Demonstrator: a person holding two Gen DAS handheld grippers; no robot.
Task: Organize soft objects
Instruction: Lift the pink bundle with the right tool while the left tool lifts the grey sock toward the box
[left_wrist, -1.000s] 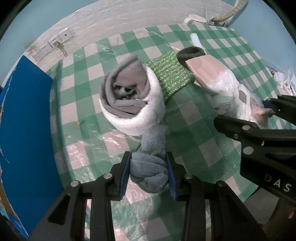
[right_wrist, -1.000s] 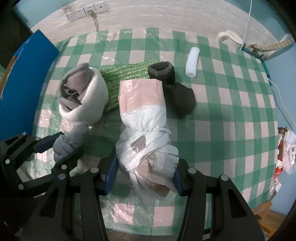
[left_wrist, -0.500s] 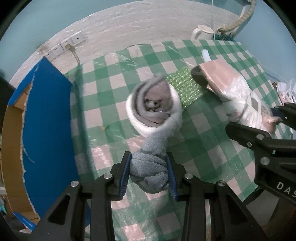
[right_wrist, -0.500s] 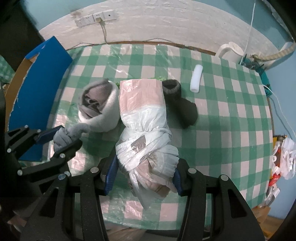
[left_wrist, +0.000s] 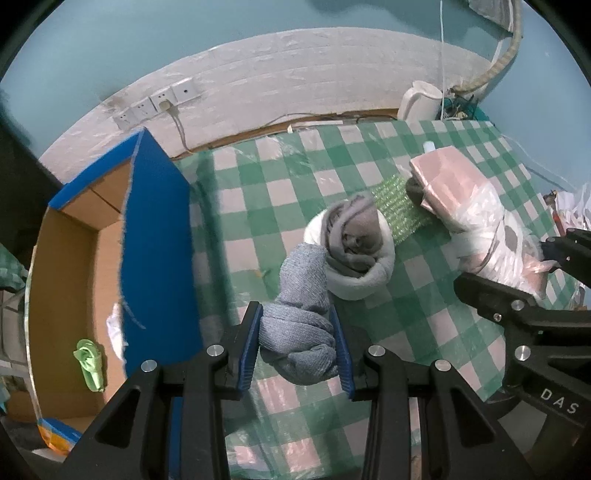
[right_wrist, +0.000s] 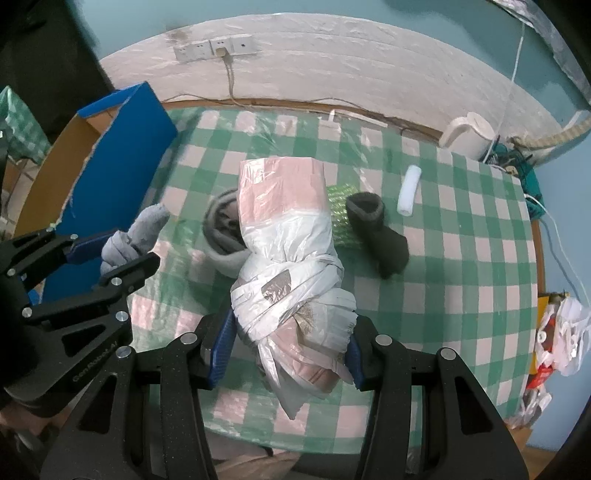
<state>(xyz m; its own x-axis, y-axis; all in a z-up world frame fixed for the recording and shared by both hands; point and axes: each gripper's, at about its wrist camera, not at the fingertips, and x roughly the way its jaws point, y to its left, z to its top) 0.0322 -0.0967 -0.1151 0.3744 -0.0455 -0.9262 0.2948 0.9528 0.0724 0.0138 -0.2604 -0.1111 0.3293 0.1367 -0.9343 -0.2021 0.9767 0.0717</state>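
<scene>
- Your left gripper (left_wrist: 297, 345) has its jaws clamped on the knotted end of a grey sock bundle (left_wrist: 301, 325); blue pads press it on both sides.
- Sock's long axis runs away from the jaws, up the left wrist view, w/ a slight lean to the right; far end points toward the rolled grey-white cloth (left_wrist: 354, 254) and overlaps its edge in view. Can't tell if they touch.
- Your right gripper (right_wrist: 284, 350) has jaws closed on a plastic-wrapped bundle (right_wrist: 288, 258), pink & white, tied w/ plastic strips around the middle.
- That bundle's long axis also runs straight away from the jaws, flat pink end pointing to the back wall, tapered tail toward you past the pads.
- Both bundles sit above the green-checked surface (right_wrist: 461, 266), seen steeply from above.
- On the surface: rolled cloth partly hidden behind the bundle, green sparkly pad (right_wrist: 341, 218) beside it, dark sock (right_wrist: 380, 232) lying diagonal, white tube (right_wrist: 408, 194) further right, apart.
- Blue-sided cardboard box (left_wrist: 110, 266) stands at the surface's left edge, open top, green item (left_wrist: 88, 363) inside.
- White kettle (right_wrist: 467, 134) at the far right corner.
</scene>
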